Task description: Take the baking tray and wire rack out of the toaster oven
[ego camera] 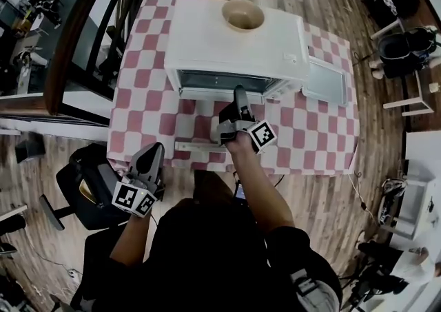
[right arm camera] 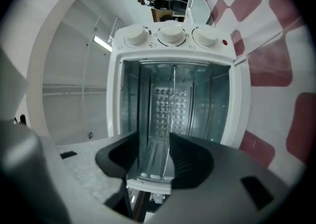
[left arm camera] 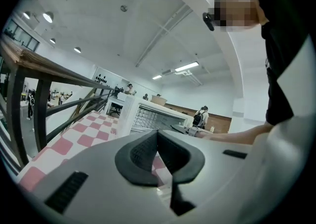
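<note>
Checked cloth (ego camera: 145, 97), toaster oven (ego camera: 234, 49) set crosswise, mouth facing right tool (ego camera: 239, 94) — jaws apart

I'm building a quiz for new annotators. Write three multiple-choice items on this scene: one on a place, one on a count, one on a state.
1. The bowl sits: A) on top of the toaster oven; B) inside it; C) under it.
2. The oven's knobs number: A) two; B) three; C) five.
3. The right gripper is: A) shut on the bowl; B) open; C) out of view.
Key: 1A, it rests on the white top; 2B, three show in a row in the right gripper view; 3B, its jaws stand apart before the open oven.
</note>
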Tool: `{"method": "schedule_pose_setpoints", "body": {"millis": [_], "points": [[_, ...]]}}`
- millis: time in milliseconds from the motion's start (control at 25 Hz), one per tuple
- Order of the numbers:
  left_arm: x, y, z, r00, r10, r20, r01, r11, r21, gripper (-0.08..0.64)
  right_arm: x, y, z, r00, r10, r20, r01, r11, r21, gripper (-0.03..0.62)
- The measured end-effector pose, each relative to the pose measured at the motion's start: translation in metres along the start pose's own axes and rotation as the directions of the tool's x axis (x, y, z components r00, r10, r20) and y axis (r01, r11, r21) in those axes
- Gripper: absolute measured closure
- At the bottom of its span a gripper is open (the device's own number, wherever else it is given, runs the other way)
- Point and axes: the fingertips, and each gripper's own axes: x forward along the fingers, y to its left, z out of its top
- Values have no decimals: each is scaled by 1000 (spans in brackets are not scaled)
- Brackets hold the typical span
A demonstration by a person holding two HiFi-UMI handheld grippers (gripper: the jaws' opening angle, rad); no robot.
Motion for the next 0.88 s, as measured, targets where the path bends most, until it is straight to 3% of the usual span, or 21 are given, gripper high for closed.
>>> {"method": "schedule_pose_setpoints", "body": {"millis": [240, 600, 800, 880], "points": [[24, 3, -9, 999, -29, -35, 28, 1000, -9, 566, 39, -22, -4, 1000, -13, -25, 13, 1000, -5, 417], [33, 20, -19, 998, 7, -62, -9, 1000, -28, 566, 82, -41, -9, 999, -25, -33, 27, 998, 55, 424], [31, 28, -19, 997, 34, -63, -36, 999, -33, 566, 93, -42, -5, 999, 4, -38, -2, 998, 61, 483], [30, 28, -19, 997, 37, -62, -39, 999, -34, 566, 94, -42, -6, 999, 11, -41, -8, 998, 62, 572]]}}
